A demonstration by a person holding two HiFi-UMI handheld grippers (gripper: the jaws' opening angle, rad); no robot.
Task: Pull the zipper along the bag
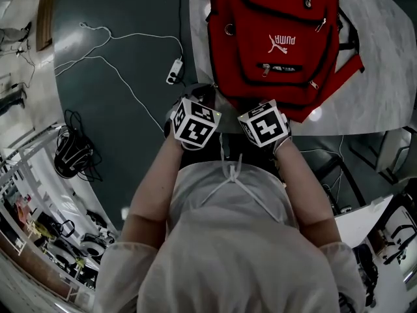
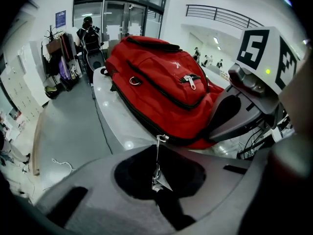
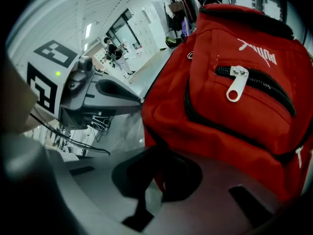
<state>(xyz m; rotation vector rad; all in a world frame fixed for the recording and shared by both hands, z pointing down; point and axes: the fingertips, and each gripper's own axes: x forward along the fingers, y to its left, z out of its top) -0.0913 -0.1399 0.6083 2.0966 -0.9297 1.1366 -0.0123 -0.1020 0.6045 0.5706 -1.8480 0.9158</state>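
A red backpack lies flat on a pale marble table. Both marker cubes sit at its near edge, the left and the right, and they hide the jaws from the head view. In the left gripper view my left gripper is shut on a thin metal zipper pull. The pull hangs taut from its slider on the bag's black side zipper. In the right gripper view my right gripper is shut on a fold of red fabric at the bag's near corner.
A front-pocket zipper with a silver pull crosses the bag's face. On the dark floor to the left lie a white cable with a power strip and a coil of black cable. The table edge runs just under the grippers.
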